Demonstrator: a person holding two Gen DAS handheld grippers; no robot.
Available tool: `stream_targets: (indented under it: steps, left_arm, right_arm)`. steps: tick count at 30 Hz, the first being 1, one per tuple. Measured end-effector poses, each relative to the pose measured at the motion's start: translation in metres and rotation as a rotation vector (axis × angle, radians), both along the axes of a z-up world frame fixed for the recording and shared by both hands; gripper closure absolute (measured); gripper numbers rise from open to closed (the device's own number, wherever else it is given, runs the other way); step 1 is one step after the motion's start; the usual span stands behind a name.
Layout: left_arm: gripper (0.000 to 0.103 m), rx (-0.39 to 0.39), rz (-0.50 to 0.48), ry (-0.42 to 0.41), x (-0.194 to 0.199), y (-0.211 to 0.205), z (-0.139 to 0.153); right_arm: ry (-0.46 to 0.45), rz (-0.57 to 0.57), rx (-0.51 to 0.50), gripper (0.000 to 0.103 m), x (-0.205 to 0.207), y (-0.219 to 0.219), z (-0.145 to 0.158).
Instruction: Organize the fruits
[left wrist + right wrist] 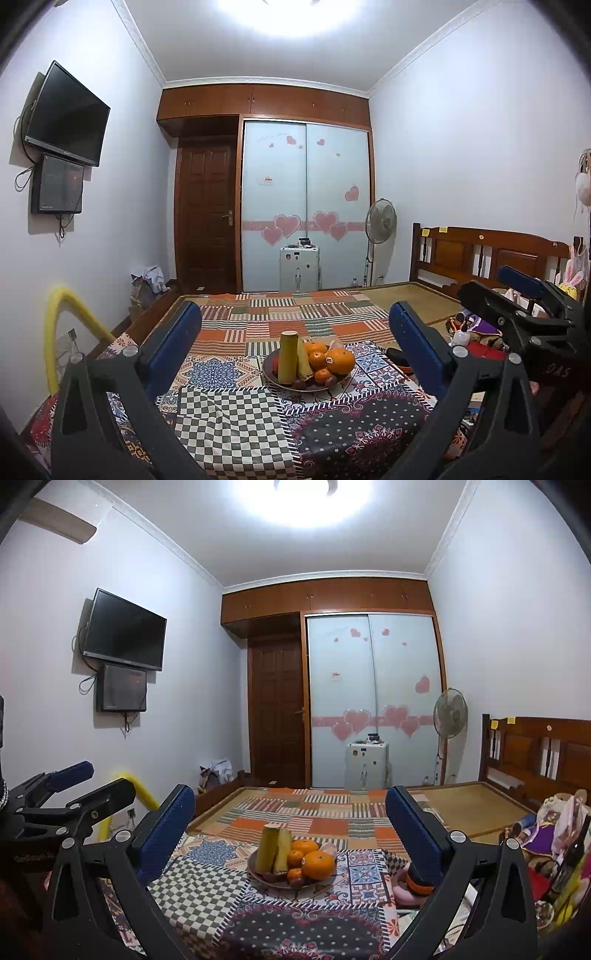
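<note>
Glossy round oranges (340,361) heaped on a shallow plate (269,372), patchwork cloth (229,417) beneath

We see a patchwork cloth (236,417) with grey and white checks, blue and white tile flowers, and a dark patch with small white flowers. The plate (269,373) is dark brownish and holds oranges (340,361) in bright orange and a yellow-green stalk (288,356). The bed cover (295,317) has orange squares and striped squares. The gripper pads (175,343) are blue on black frames.
</note>
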State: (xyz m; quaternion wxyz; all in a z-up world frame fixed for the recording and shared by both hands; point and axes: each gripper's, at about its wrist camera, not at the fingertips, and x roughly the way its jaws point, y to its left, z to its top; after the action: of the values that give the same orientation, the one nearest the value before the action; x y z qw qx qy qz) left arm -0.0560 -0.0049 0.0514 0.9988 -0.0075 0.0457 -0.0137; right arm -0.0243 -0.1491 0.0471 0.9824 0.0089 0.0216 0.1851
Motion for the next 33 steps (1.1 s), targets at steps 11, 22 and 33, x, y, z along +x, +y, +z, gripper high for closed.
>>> stream_targets:
  steps: [11,22,33]
  left_arm:
    - [0.000,0.003,-0.009,-0.001,0.0045,-0.0023,0.0003]
    - [0.000,0.002,-0.017,0.005,0.0052,-0.0021,-0.0003]
    - [0.000,-0.013,-0.036,0.023,0.0076,0.0003,-0.0034]
  right_arm:
    - [0.001,-0.001,0.002,0.000,-0.0005,0.0001,0.0010]
    - [-0.003,-0.003,0.004,0.000,-0.0023,0.0007,0.0017]
    - [-0.003,-0.005,0.007,0.000,-0.0058,0.0019,0.0020]
